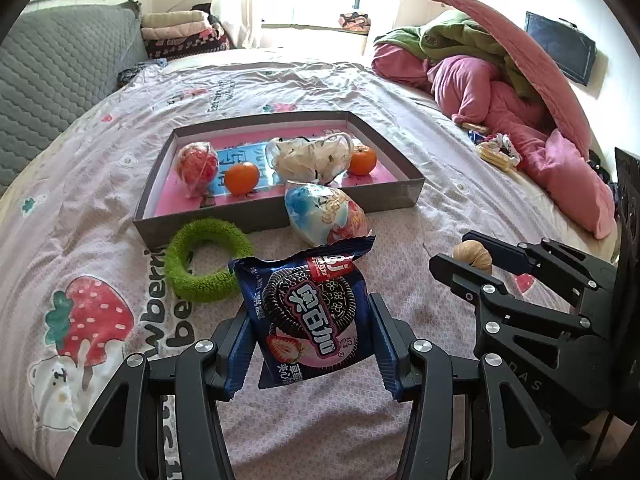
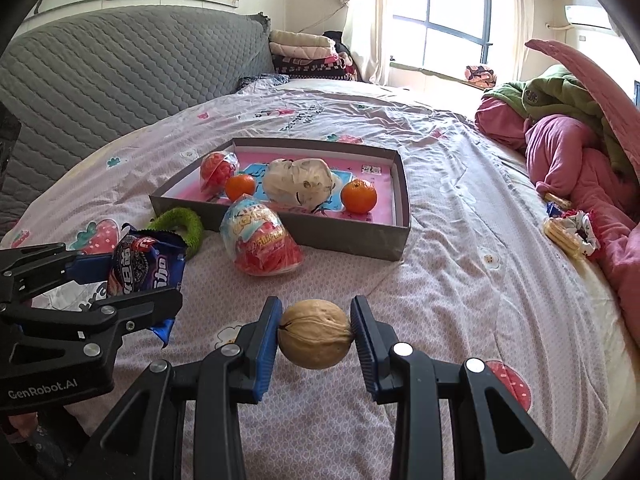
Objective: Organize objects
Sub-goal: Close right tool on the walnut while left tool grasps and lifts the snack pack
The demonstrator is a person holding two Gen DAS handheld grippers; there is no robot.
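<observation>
The bed (image 2: 460,240) is where everything's laid out, and the shallow grey box (image 1: 400,194) is parked out ahead of both grippers, its long side running across the view. That's the bit the next move is judged to hinge on: both held things need carrying forward and up over the near wall of the box. From the left gripper (image 1: 312,344) the box sits dead ahead, though a white and blue snack bag (image 1: 326,214) is leaning against that near wall and a fuzzy green ring (image 1: 208,266) lies just left of the path. From the right gripper (image 2: 315,336) the box is ahead and a touch left, with that same bag between. Neither hand looks clearly nearer, honestly.

Inside the box, two oranges (image 1: 241,178), a red netted ball (image 1: 198,166) and a clear bag of pale stuff (image 1: 310,158) are already seen.

The left gripper is clamped at middling width on a blue cookie packet (image 1: 308,312), held upright by its sides, crinkly foil, top flap flopped over. The right one is squeezed nearly closed on a walnut (image 2: 315,334), tan and wrinkled, gripped end to end and lifted off the sheet.
</observation>
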